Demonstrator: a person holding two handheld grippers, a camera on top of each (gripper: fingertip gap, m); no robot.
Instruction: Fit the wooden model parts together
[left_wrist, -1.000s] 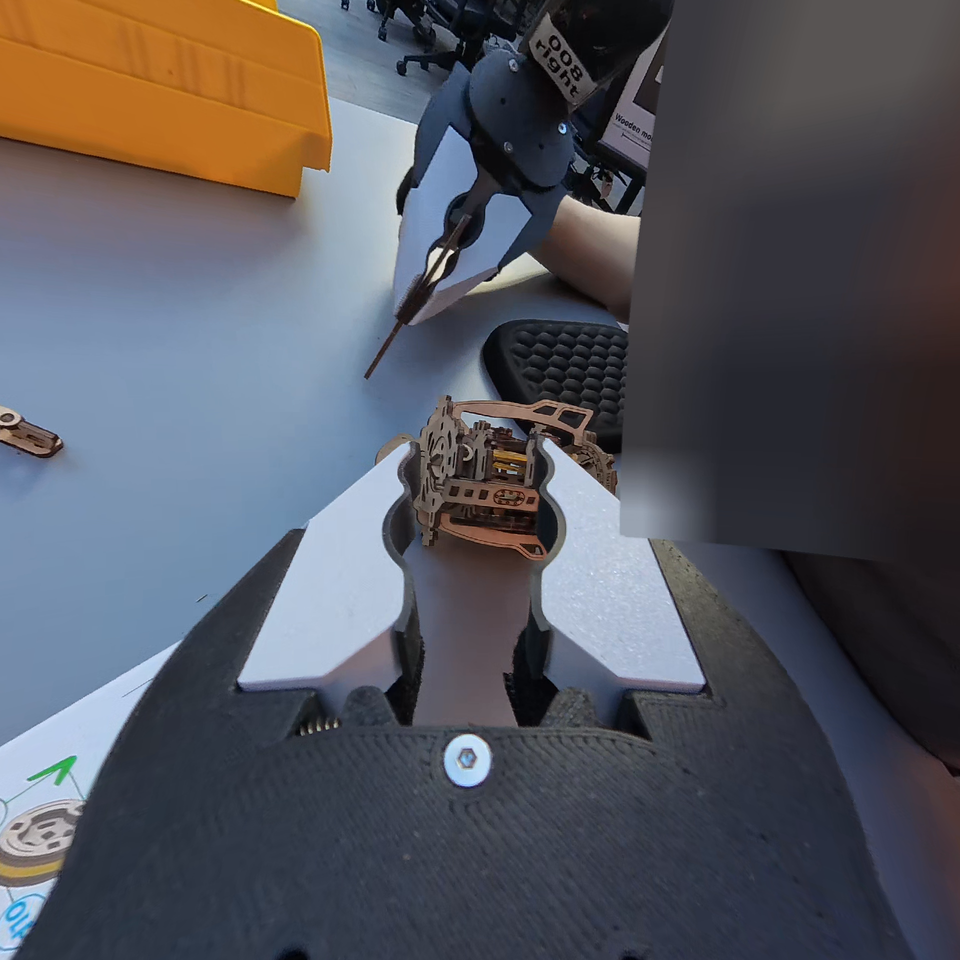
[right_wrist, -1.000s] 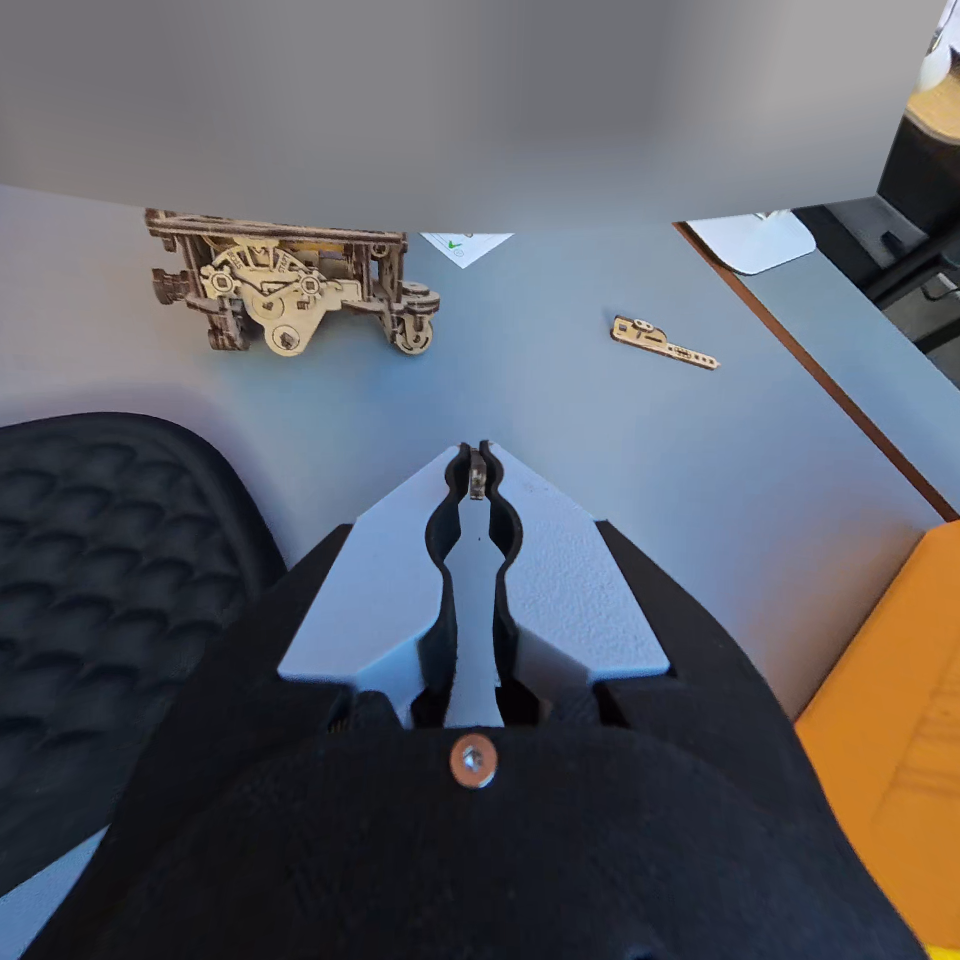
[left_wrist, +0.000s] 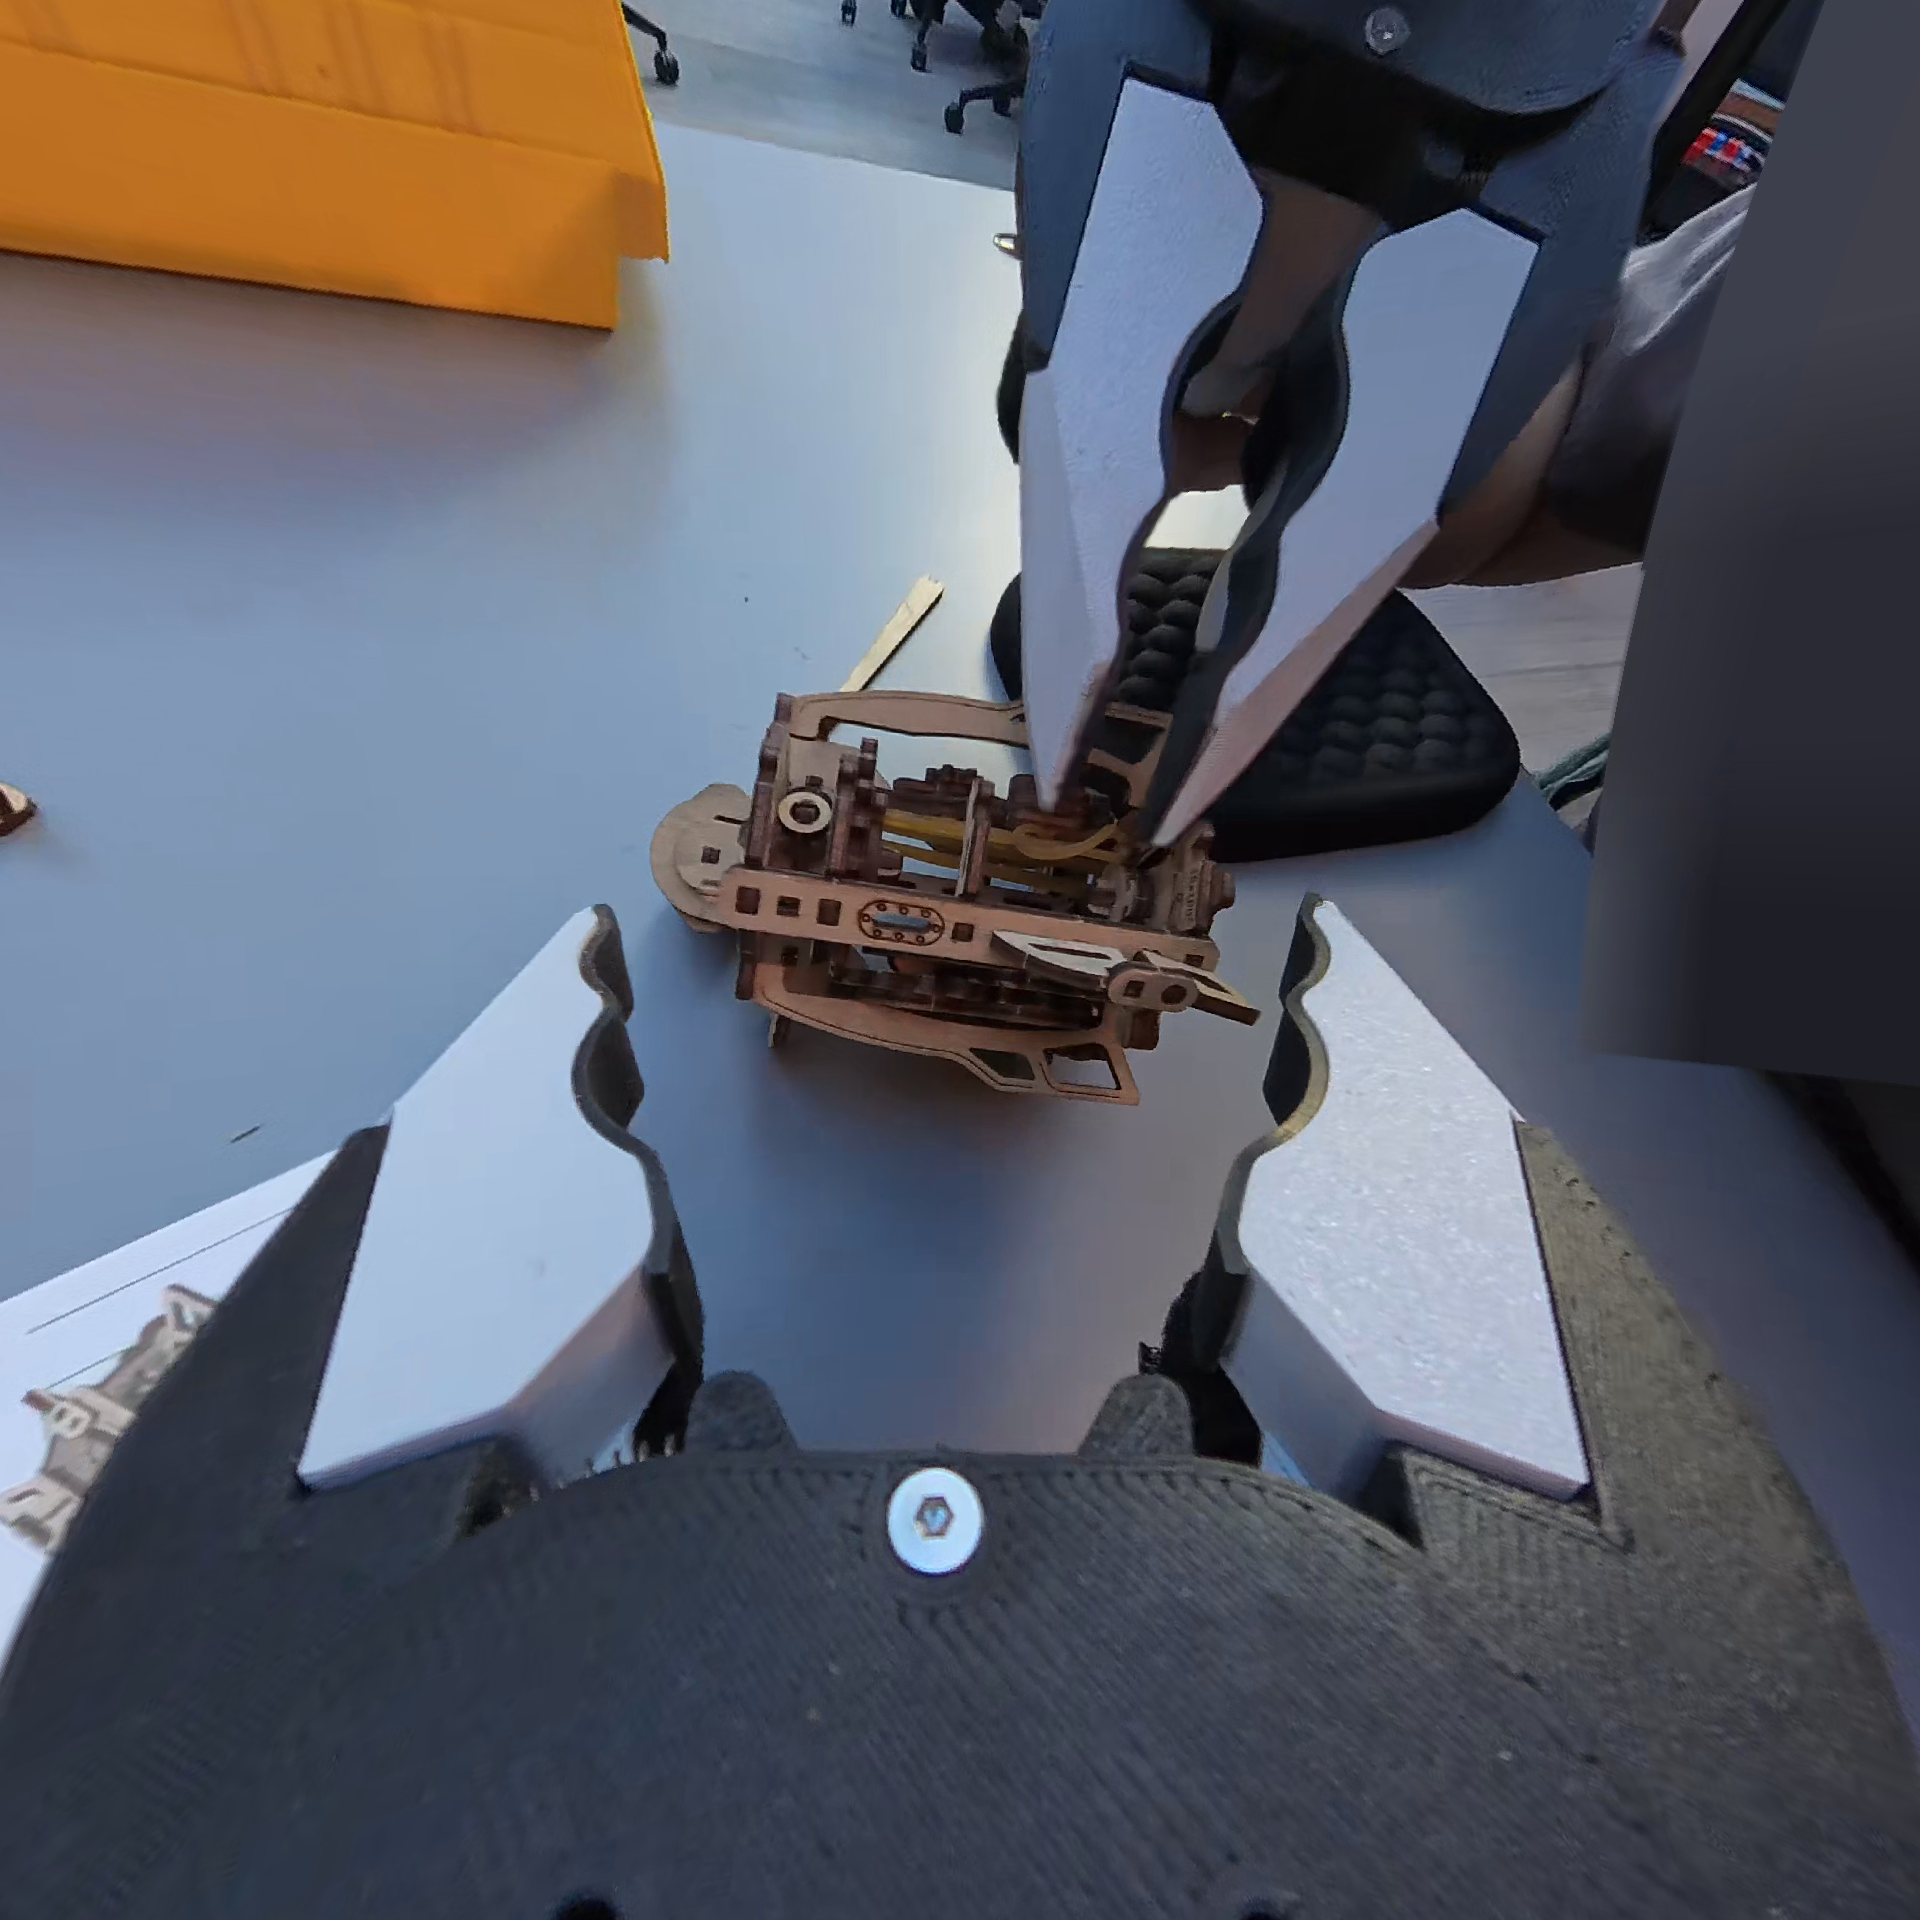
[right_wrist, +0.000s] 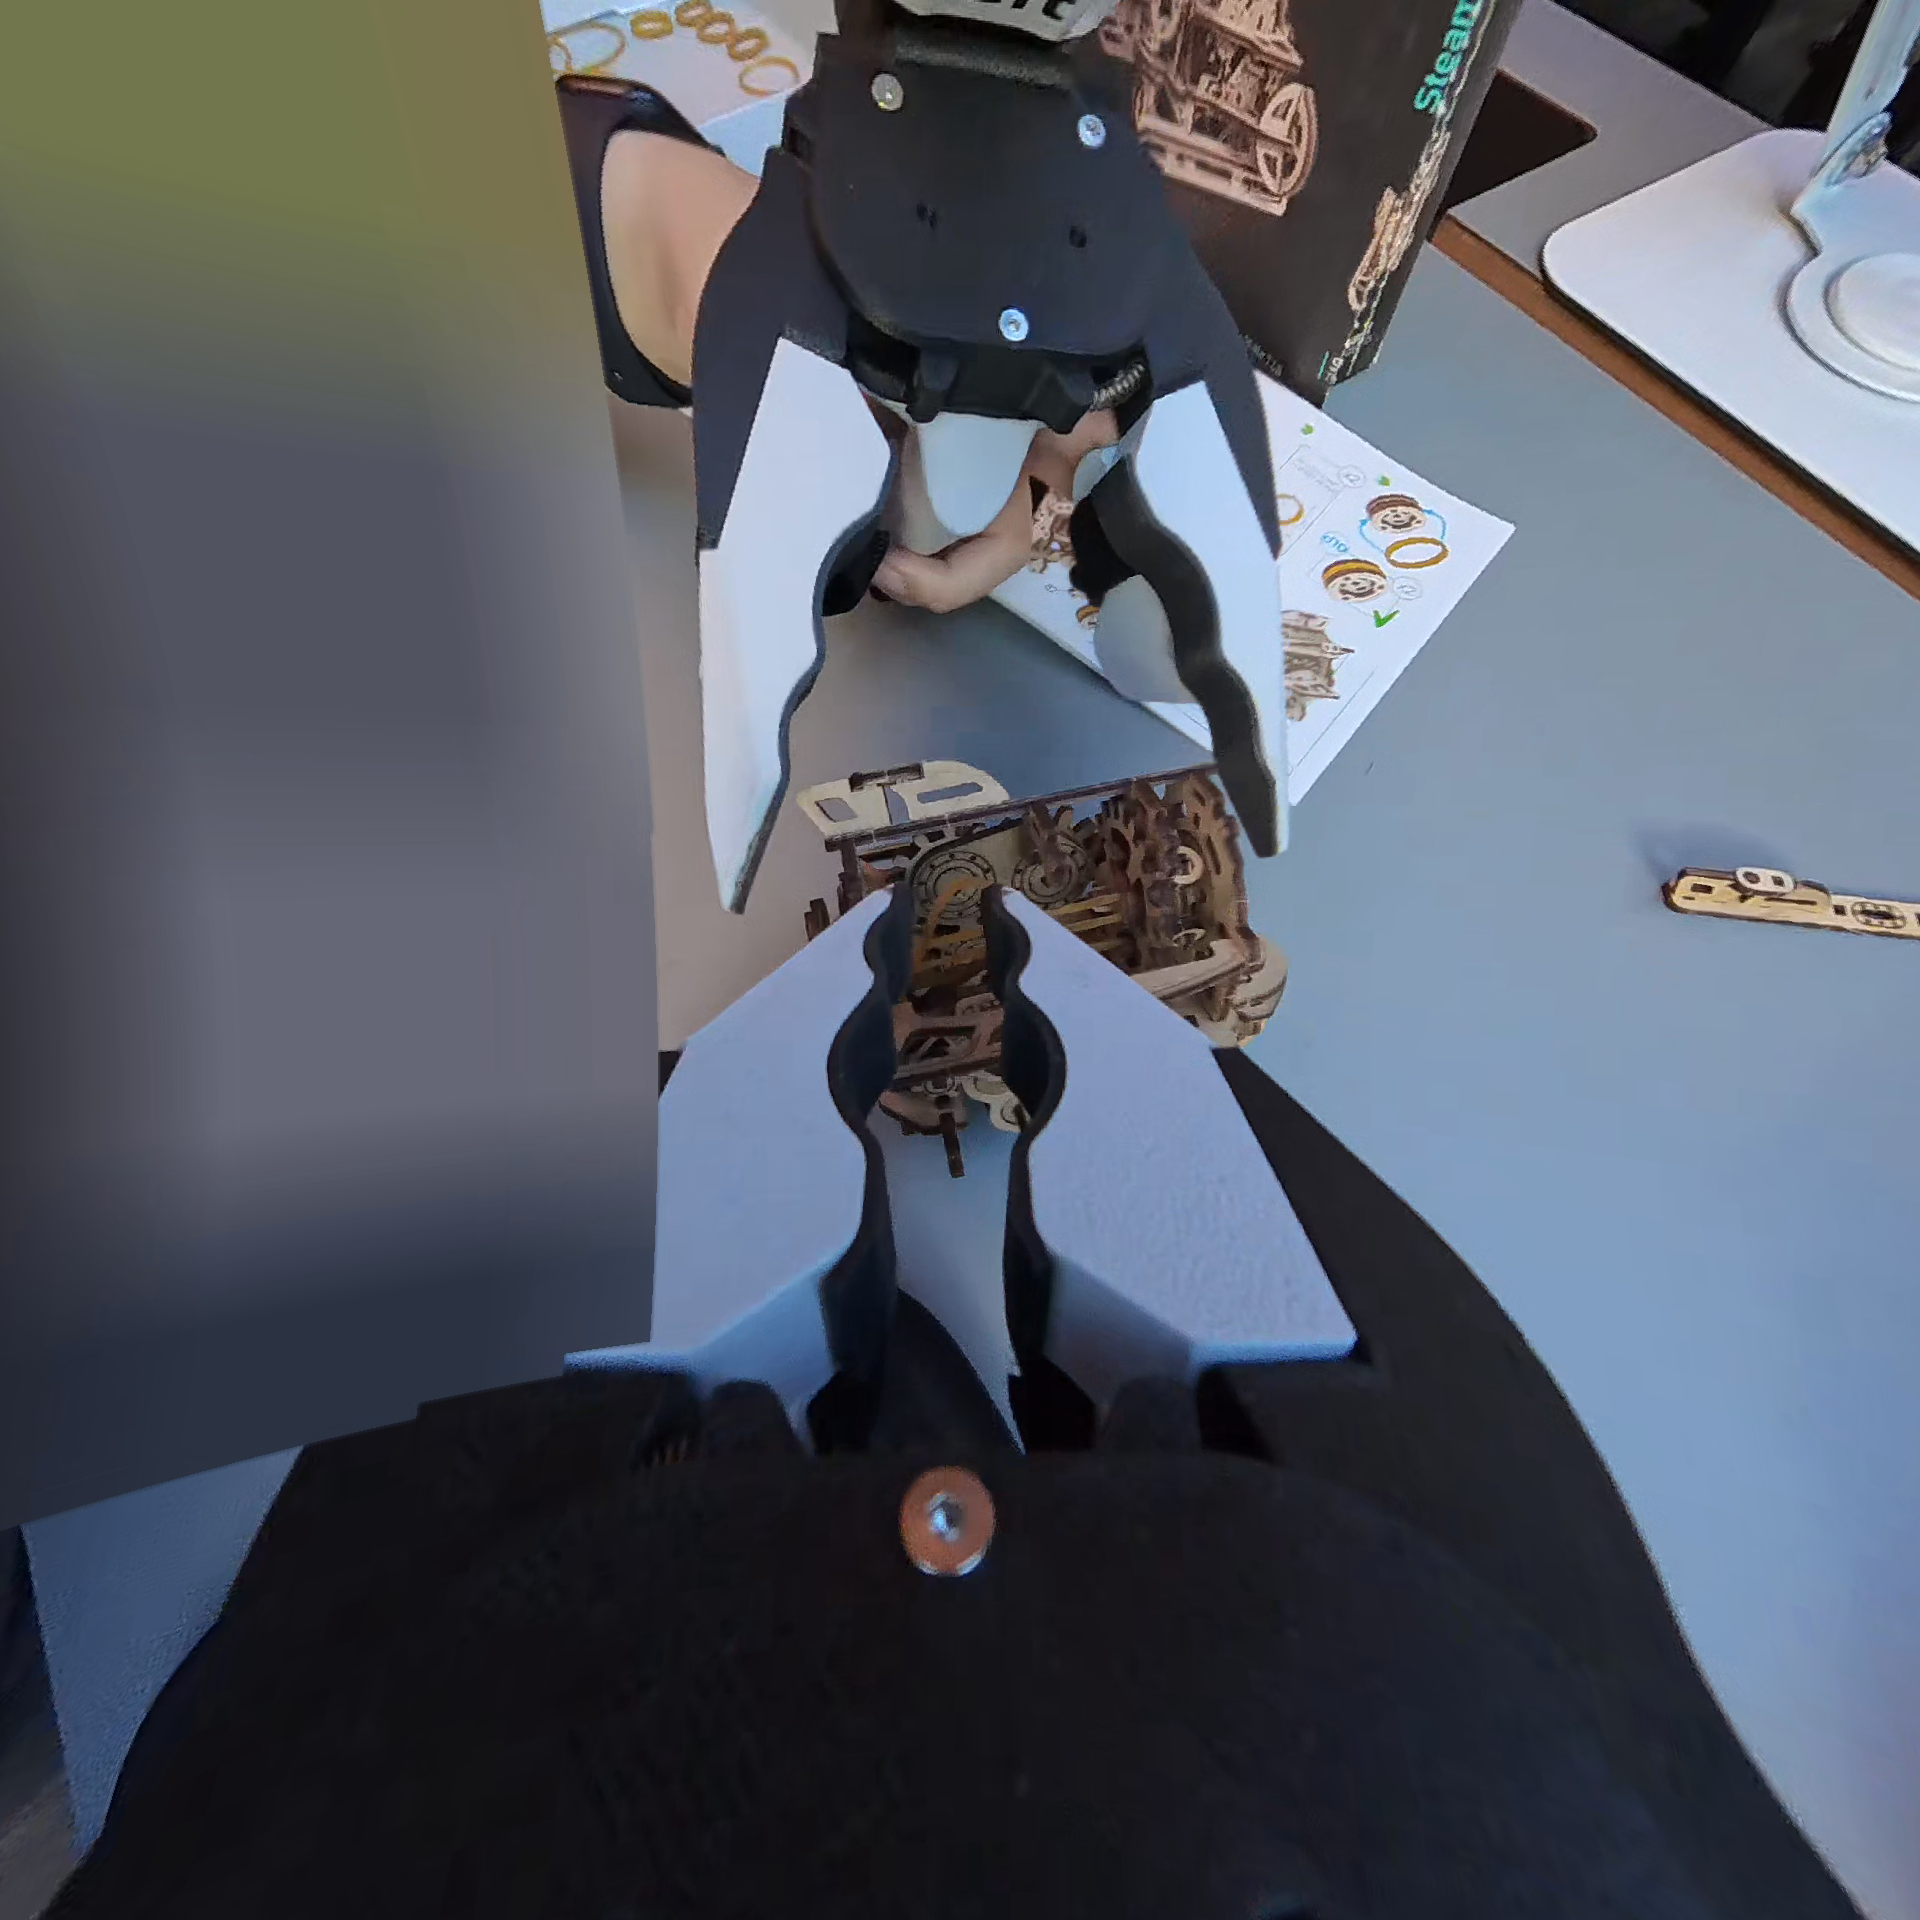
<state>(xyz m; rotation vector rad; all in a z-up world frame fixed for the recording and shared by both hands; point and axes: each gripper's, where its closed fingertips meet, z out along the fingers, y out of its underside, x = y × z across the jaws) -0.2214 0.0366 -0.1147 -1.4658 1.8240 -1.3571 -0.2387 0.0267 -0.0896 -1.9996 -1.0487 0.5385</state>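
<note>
Left gripper (left_wrist: 951, 935) spread wide, nothing between its fingers | right gripper (right_wrist: 940, 909) narrowly parted, tips down in the wooden model (left_wrist: 935, 894) | model mid-tabletop (left_wrist: 312, 623) | yellow bin (left_wrist: 312, 135) at far-left corner | office chairs (left_wrist: 935, 52) beyond.

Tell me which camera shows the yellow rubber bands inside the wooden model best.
The left wrist view: the rubber bands lie exposed along the top of the wooden model. In the right wrist view the right gripper covers most of them.
</note>
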